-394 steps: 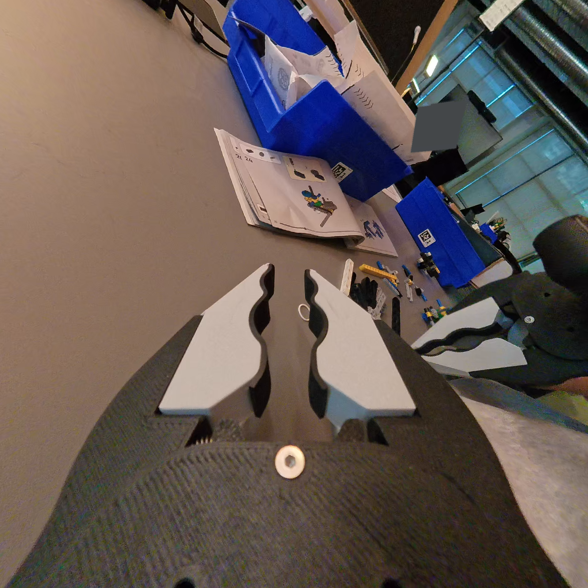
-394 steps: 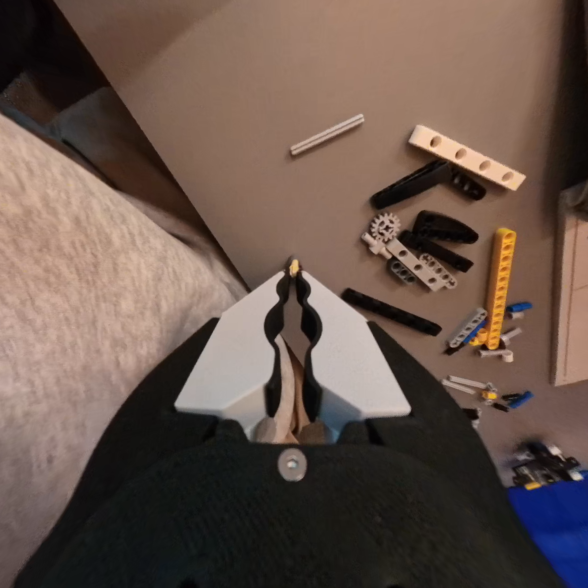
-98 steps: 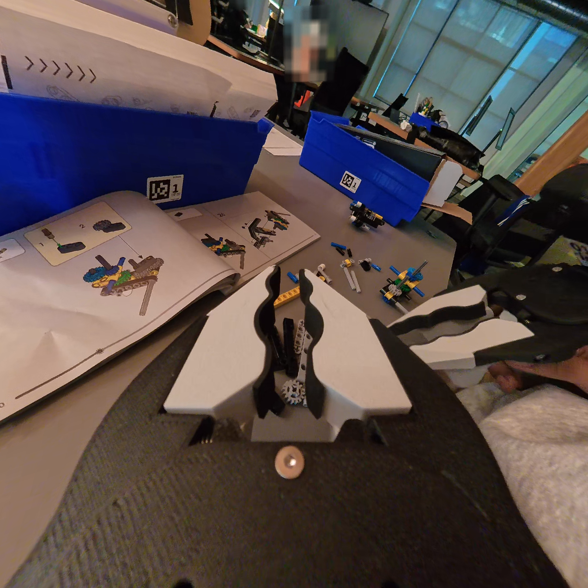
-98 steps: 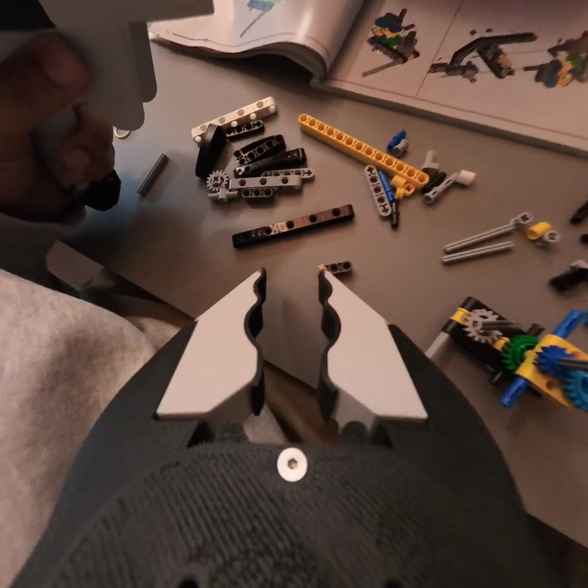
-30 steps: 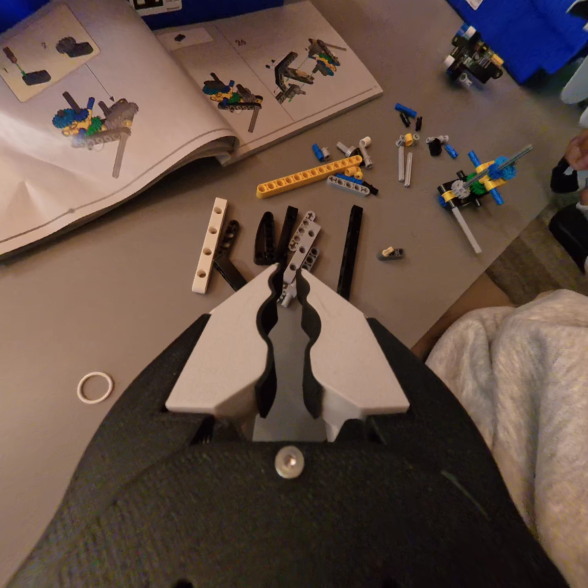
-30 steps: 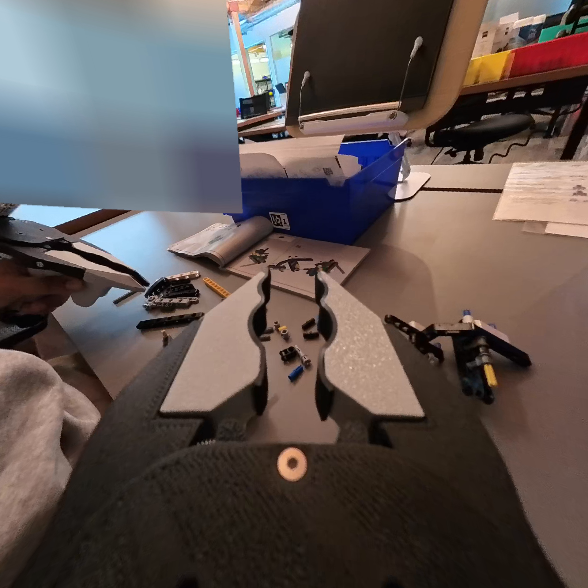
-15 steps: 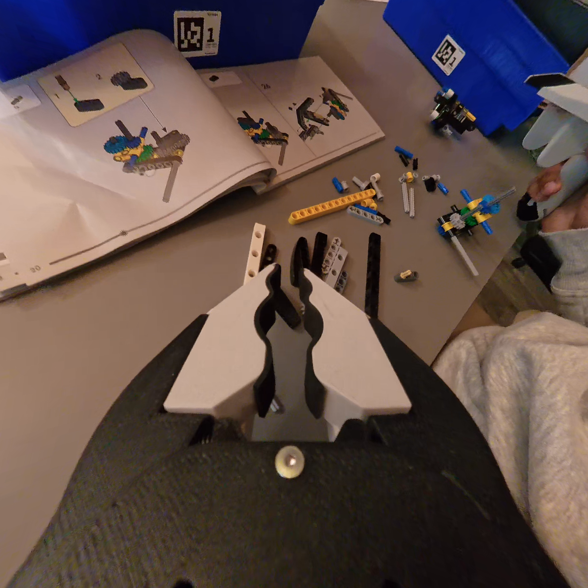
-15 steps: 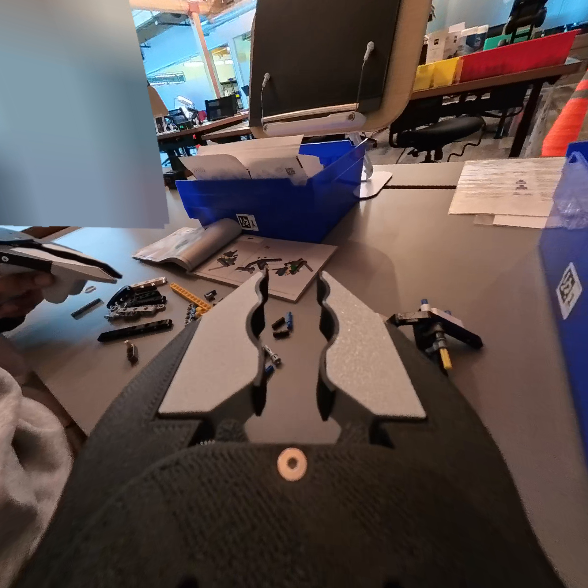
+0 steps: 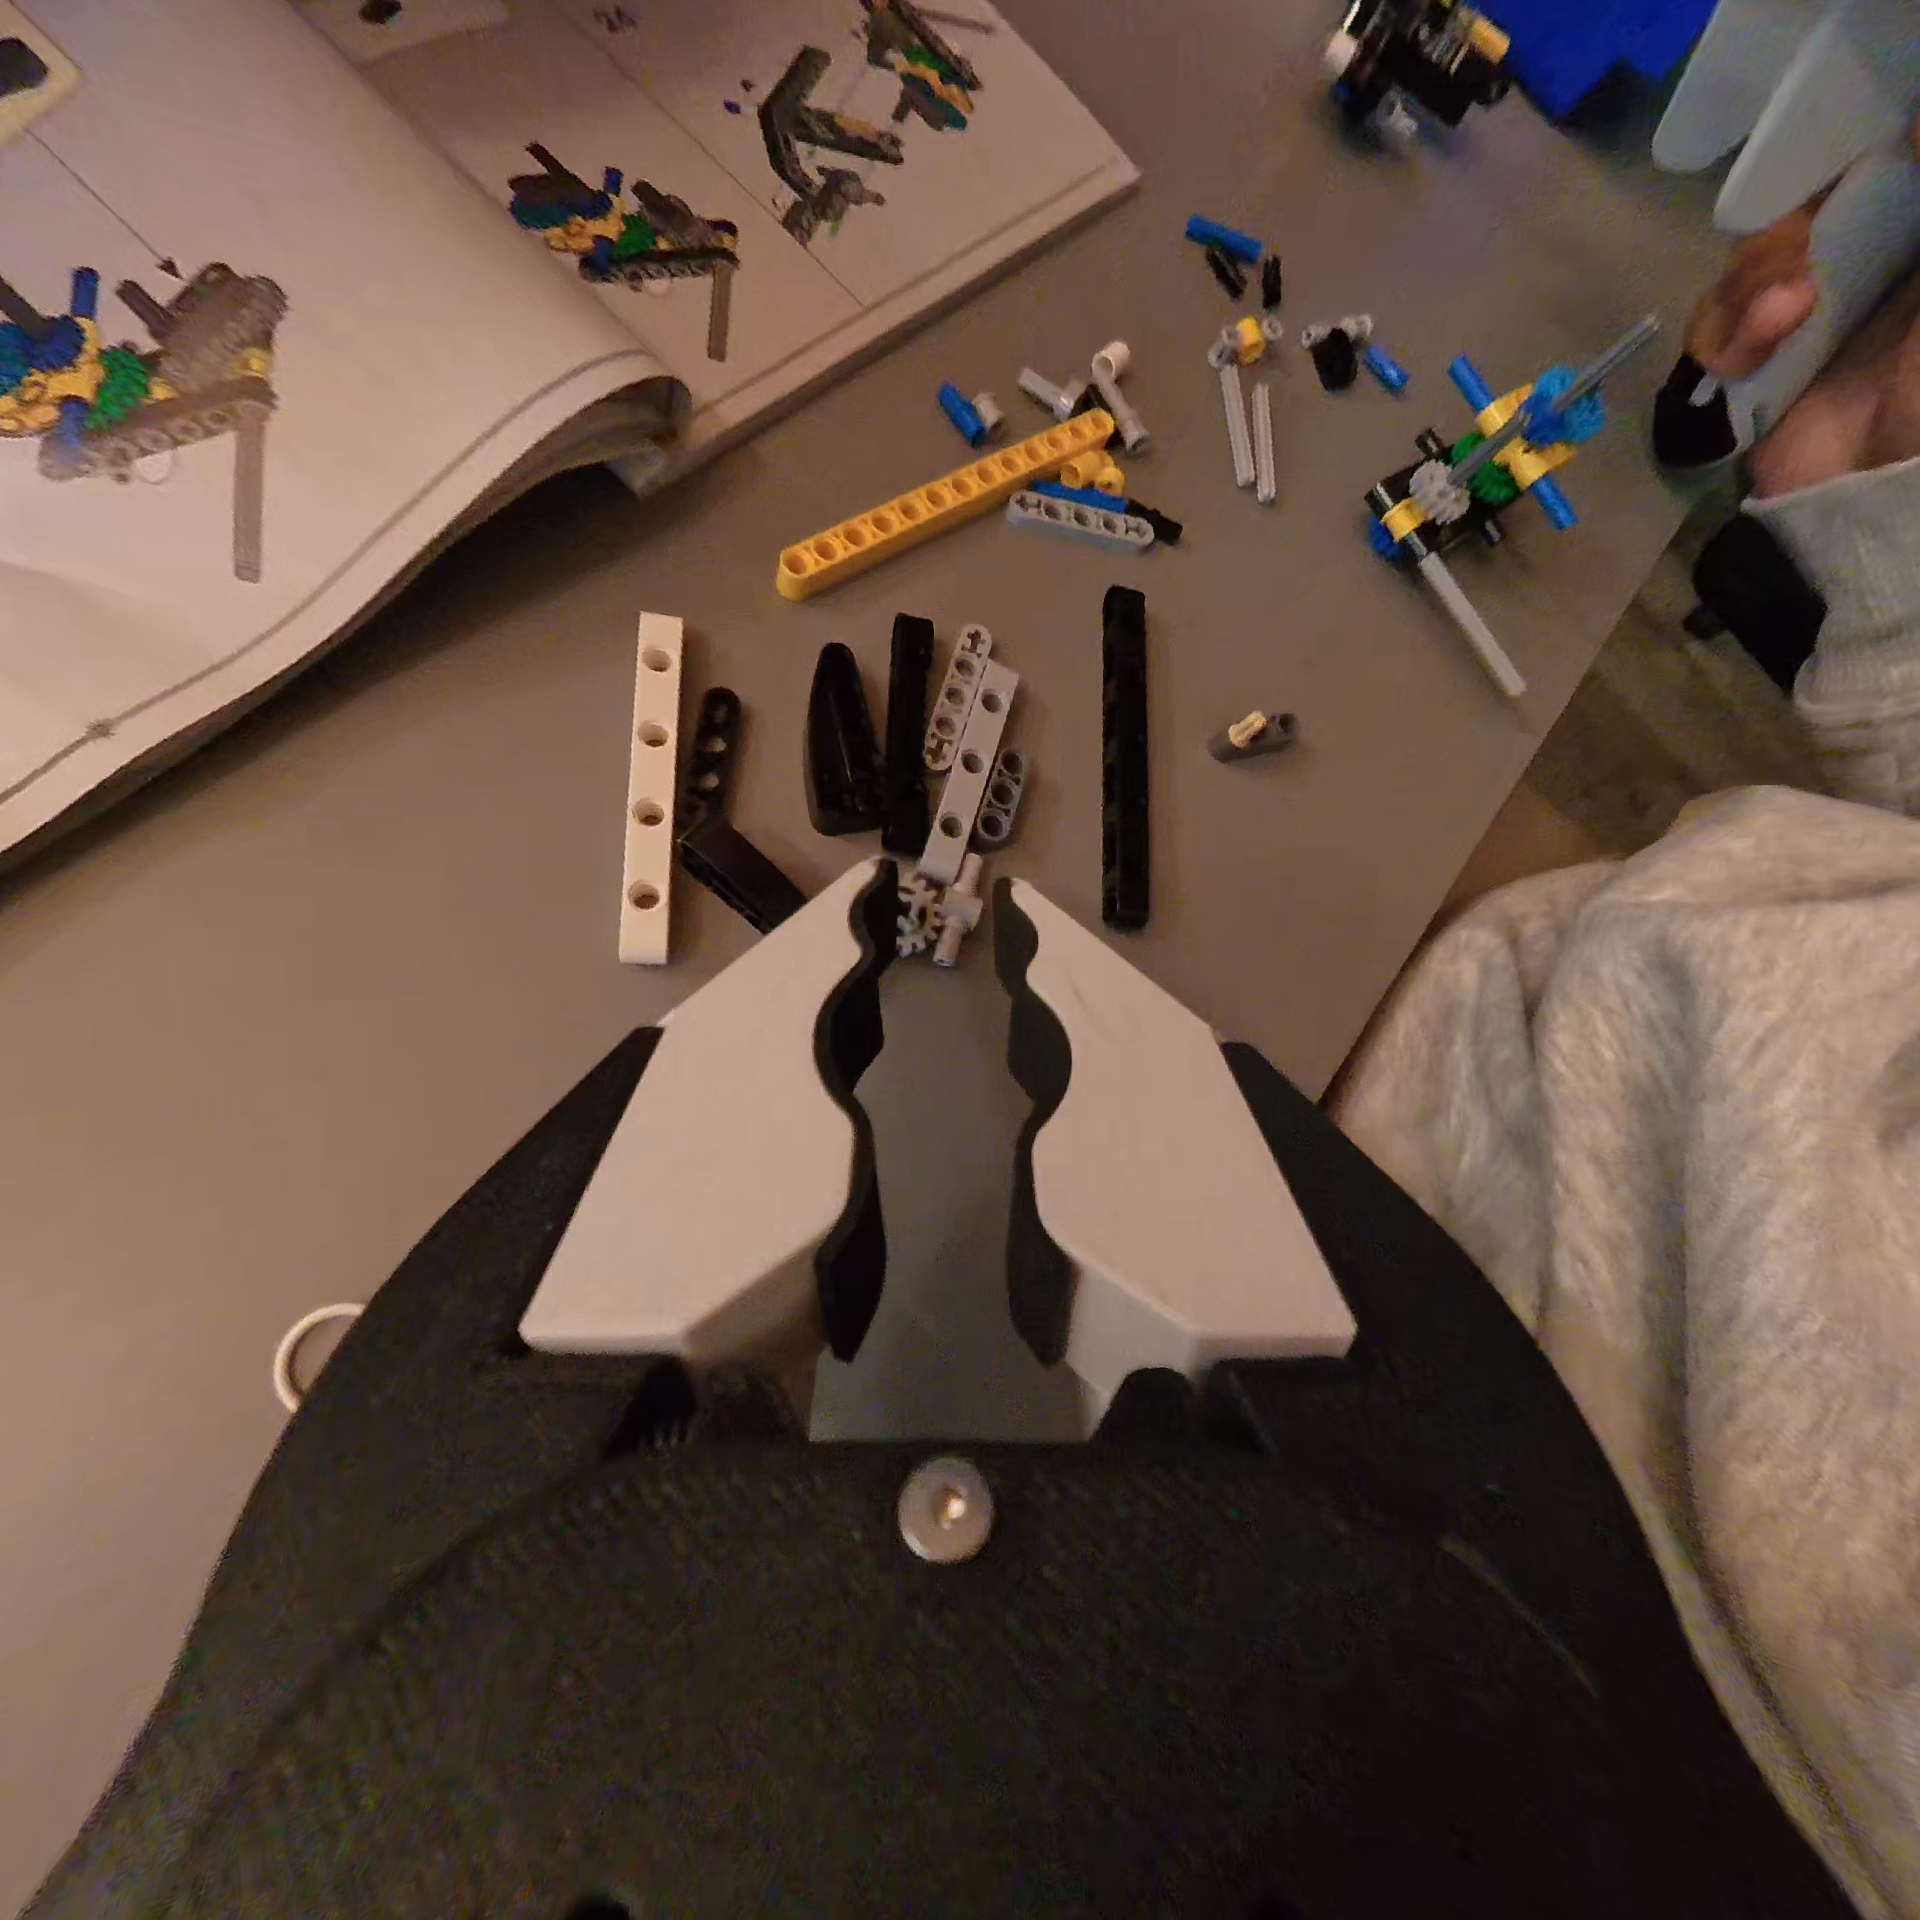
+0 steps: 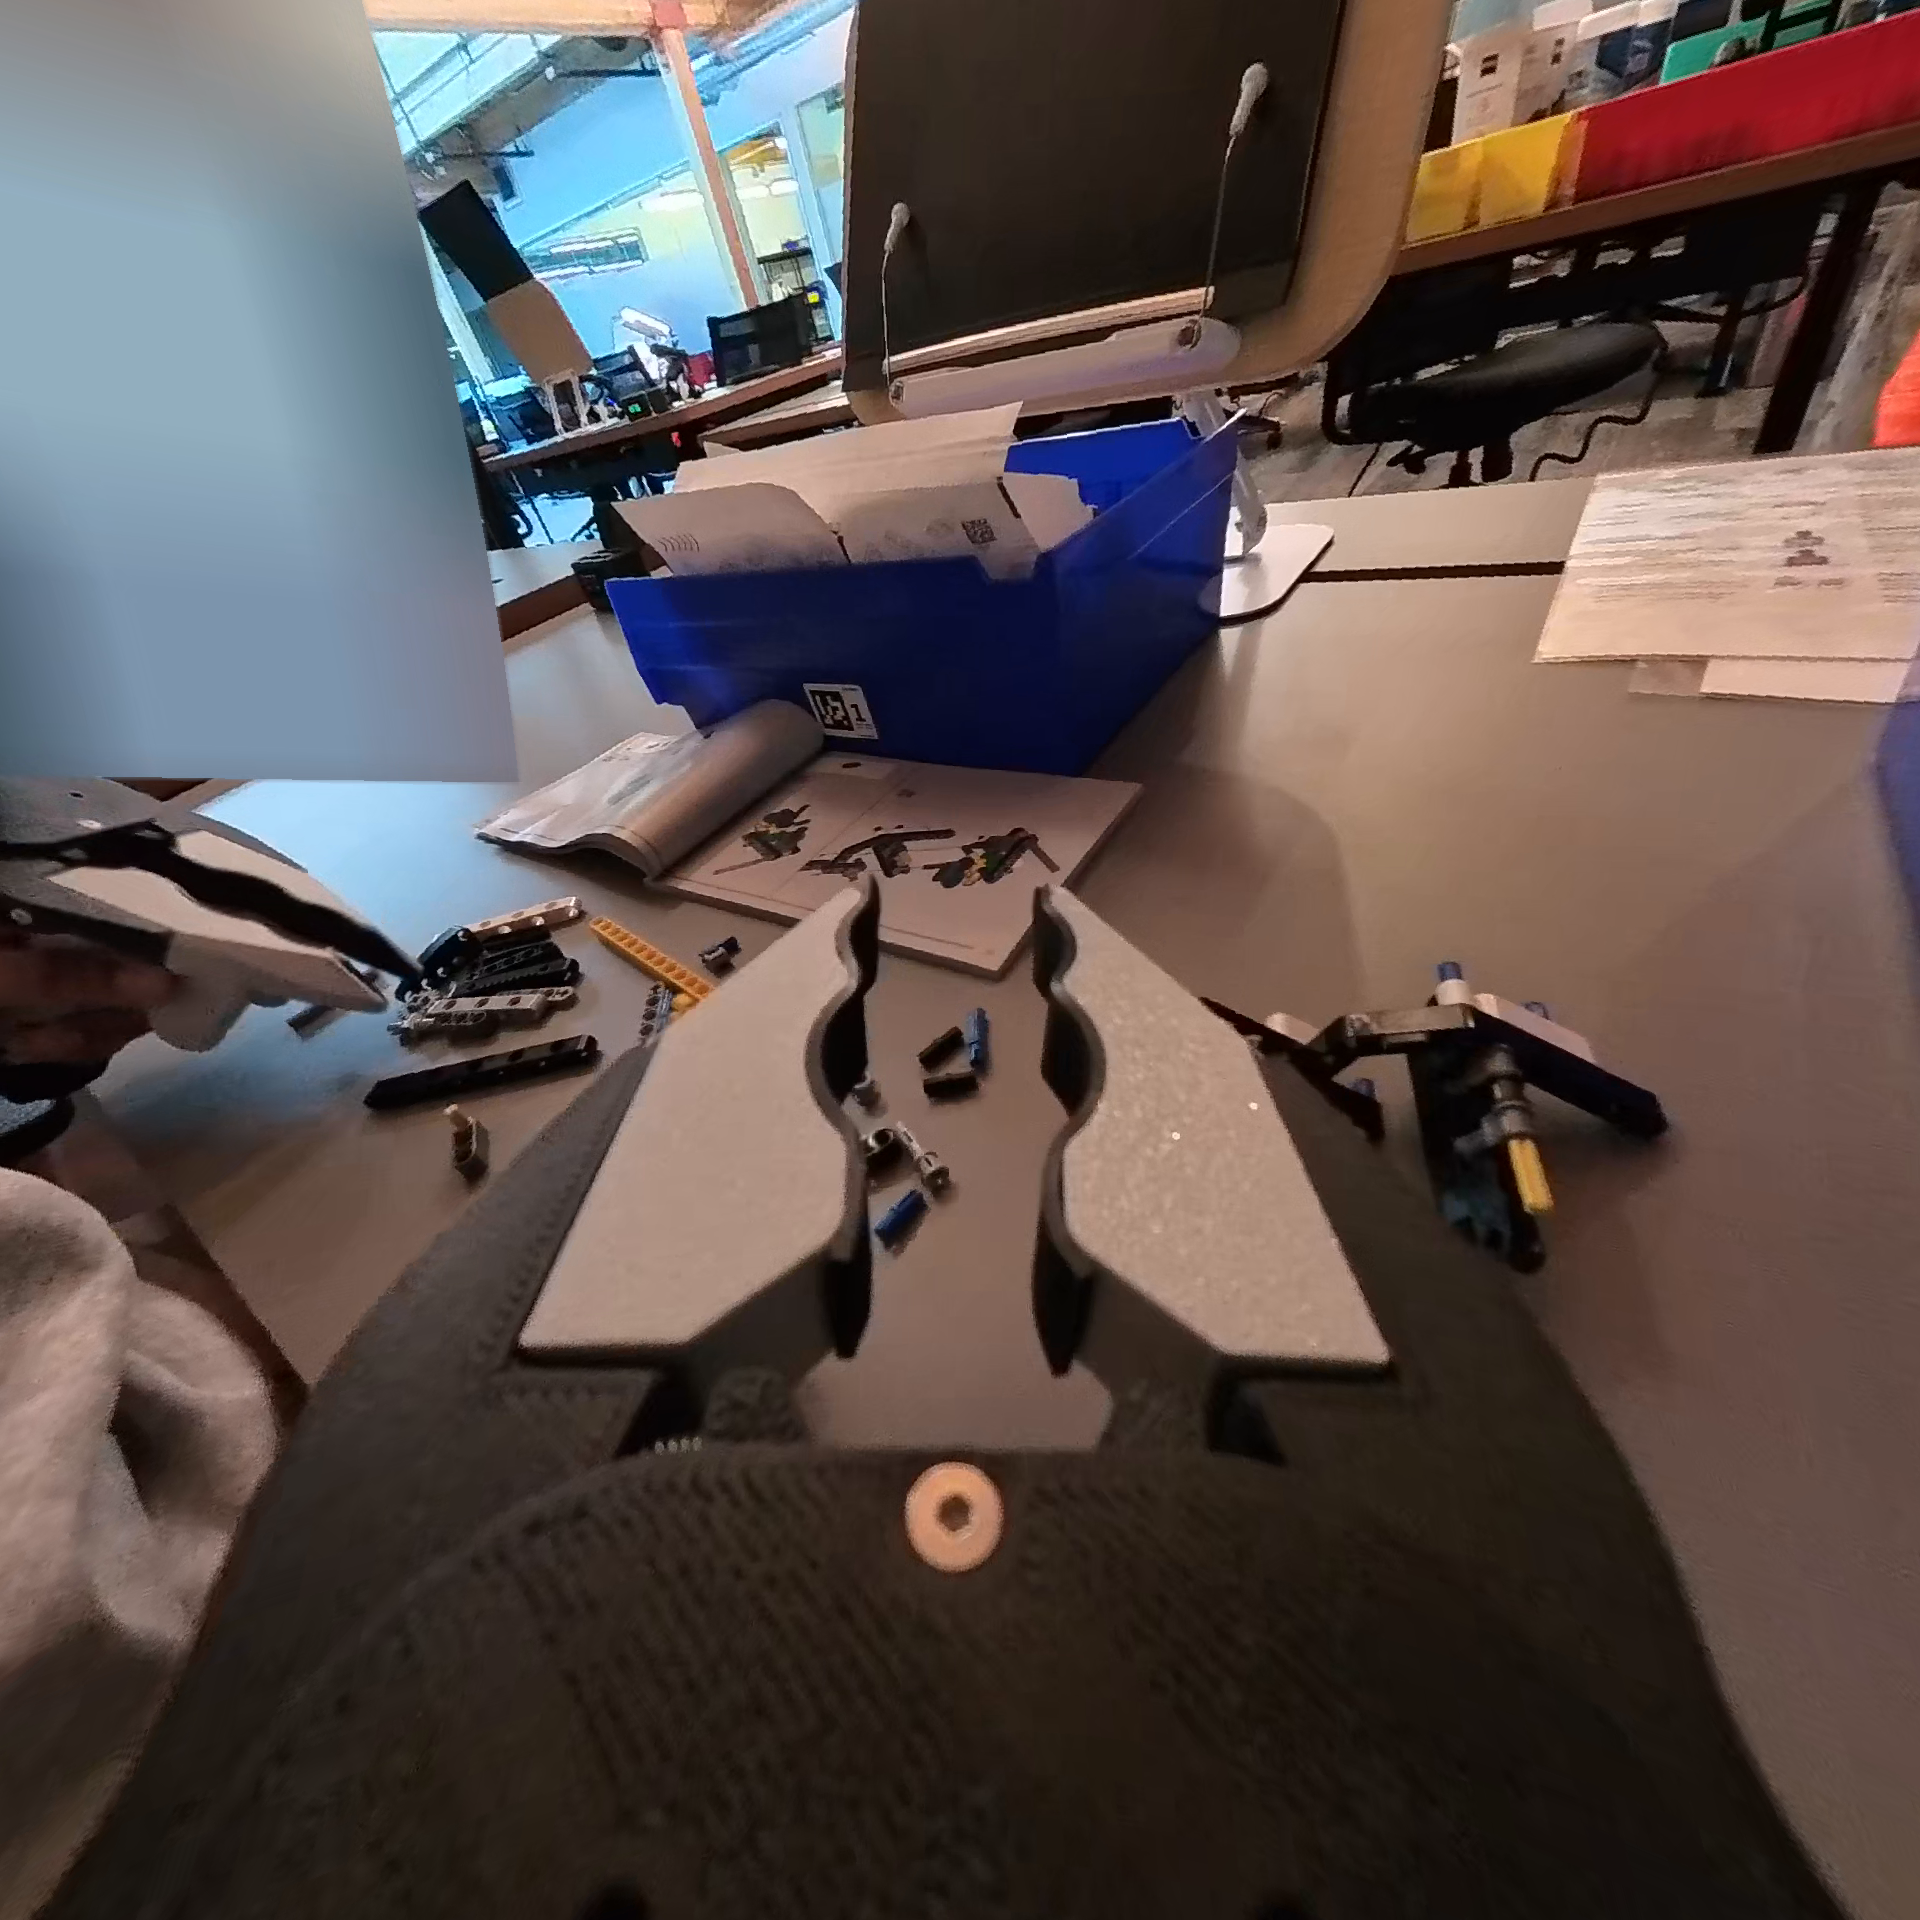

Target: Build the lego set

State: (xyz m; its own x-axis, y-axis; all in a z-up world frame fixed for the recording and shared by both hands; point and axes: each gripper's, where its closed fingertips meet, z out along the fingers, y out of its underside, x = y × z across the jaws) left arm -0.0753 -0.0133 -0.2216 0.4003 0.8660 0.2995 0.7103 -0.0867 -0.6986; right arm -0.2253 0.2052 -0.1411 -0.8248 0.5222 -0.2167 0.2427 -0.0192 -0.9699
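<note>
The left gripper [image 9: 940, 894] hangs low over the grey table [image 9: 312, 1039], its jaws parted by a narrow gap, with a small grey gear [image 9: 916, 920] on a light grey pin piece [image 9: 958, 906] sitting right between the tips, not clamped as far as I can see; just beyond lie the loose Lego beams in a rough row: a white four-hole beam [image 9: 651, 784], a bent black piece [image 9: 717, 790], two dark curved pieces, light grey liftarms [image 9: 971, 764] and a long black beam [image 9: 1124, 753]; a long yellow beam [image 9: 945, 504] lies past them, near the open instruction booklet [image 9: 416, 312]; a part-built blue, yellow and green gear assembly [image 9: 1475, 473] sits near the table edge; a white rubber ring [image 9: 301, 1351] peeks out beside the gripper body. The right gripper [image 10: 951, 899] is held above the table with its jaws wide apart and empty; small black and blue pins [image 10: 961, 1039] lie on the table below it, a dark blue sub-assembly [image 10: 1496, 1101] to its right, and a blue bin [image 10: 935, 644] behind the booklet.
</note>
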